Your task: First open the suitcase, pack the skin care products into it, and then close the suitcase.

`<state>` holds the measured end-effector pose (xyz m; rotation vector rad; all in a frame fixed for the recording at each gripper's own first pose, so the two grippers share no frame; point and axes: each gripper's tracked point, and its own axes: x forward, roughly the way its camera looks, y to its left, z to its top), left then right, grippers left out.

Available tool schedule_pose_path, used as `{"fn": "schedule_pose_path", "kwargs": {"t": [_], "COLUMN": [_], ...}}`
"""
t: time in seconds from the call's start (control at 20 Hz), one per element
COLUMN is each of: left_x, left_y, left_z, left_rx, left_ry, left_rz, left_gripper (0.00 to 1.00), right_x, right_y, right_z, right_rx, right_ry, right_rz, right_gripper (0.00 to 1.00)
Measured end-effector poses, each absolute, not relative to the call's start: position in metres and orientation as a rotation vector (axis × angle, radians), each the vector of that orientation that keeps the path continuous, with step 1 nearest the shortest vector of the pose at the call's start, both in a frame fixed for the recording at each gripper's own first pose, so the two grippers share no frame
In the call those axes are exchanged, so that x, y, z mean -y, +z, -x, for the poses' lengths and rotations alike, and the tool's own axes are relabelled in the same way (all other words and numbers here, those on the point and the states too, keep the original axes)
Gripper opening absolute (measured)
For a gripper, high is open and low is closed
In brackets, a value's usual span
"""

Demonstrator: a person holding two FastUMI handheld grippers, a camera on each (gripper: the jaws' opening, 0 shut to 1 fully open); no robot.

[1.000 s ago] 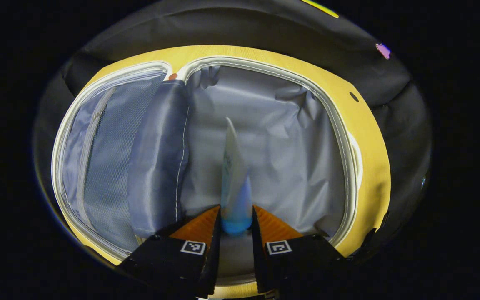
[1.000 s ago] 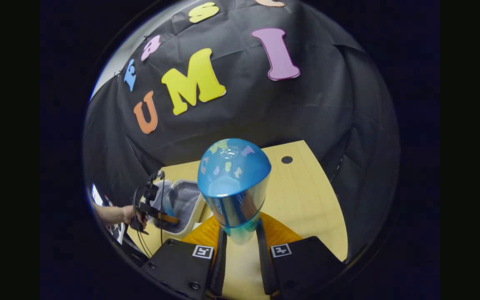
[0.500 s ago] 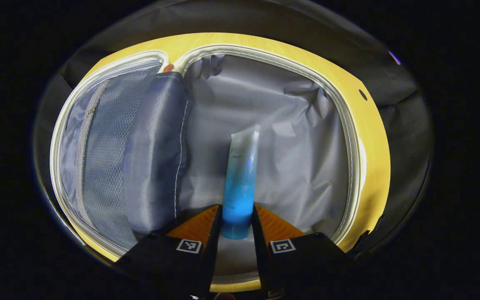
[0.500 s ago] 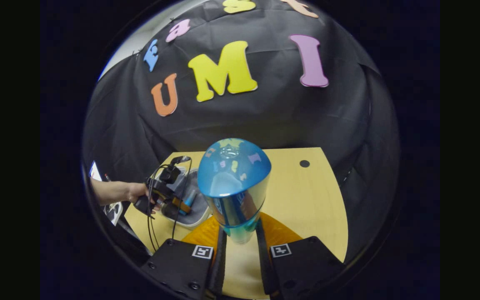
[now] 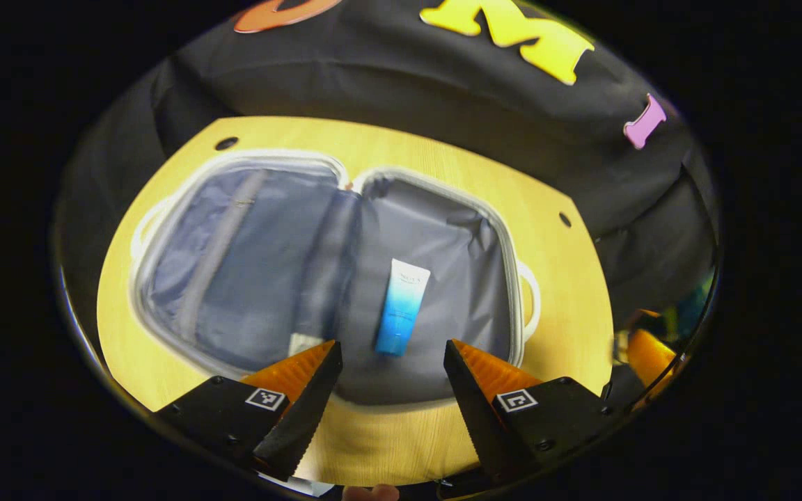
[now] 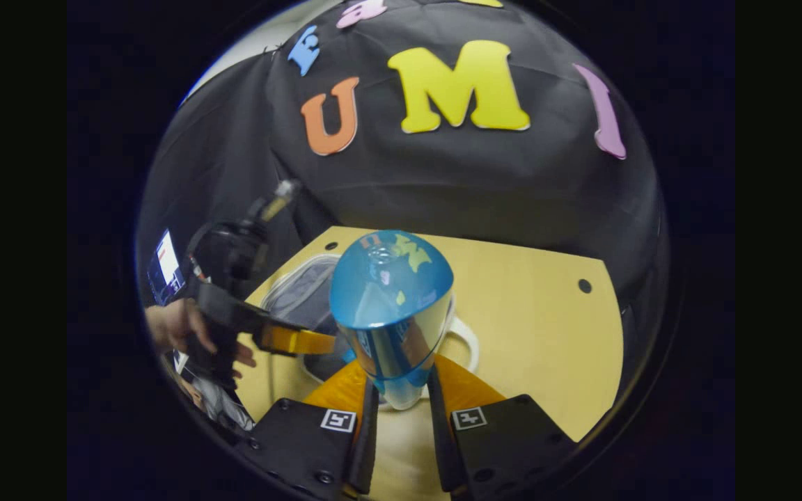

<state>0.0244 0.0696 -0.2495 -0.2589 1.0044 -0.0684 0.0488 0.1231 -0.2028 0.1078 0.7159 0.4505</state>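
Suitcase point(image 5: 164, 327): open flat on table point(image 5: 568, 278). Blue tube point(image 5: 401, 306): lies in right half, long axis along left gripper point(image 5: 390, 376) line; fingers spread, empty. Right gripper point(image 6: 401, 410): pinches blue-capped bottle point(image 6: 390, 313) upright, suitcase ahead-left, near.

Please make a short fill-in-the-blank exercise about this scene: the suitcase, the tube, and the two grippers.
1. The suitcase lies ____ on the wooden table.
2. The blue and white tube rests ____ the suitcase, on its grey lining.
3. The left gripper has its fingers ____, holding nothing.
4. The right gripper is shut on a shiny blue ____.

Missing words: open; inside; open; bottle
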Motion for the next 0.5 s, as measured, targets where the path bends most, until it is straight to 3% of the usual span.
{"fn": "schedule_pose_path", "kwargs": {"t": [0.25,0.5], "left_x": [-0.117,-0.174], "left_y": [-0.239,-0.227], "left_z": [0.06,0.13], "left_rx": [-0.966,-0.998], "left_ry": [0.017,0.093], "left_rz": [0.376,0.451], "left_gripper": [0.94,0.94], "right_x": [-0.177,-0.186], "right_y": [-0.269,-0.329], "right_z": [-0.087,-0.081], "right_rx": [-0.798,-0.922], "right_ry": [0.406,0.311], "right_rz": [-0.068,-0.042], "right_gripper": [0.33,0.33]}}
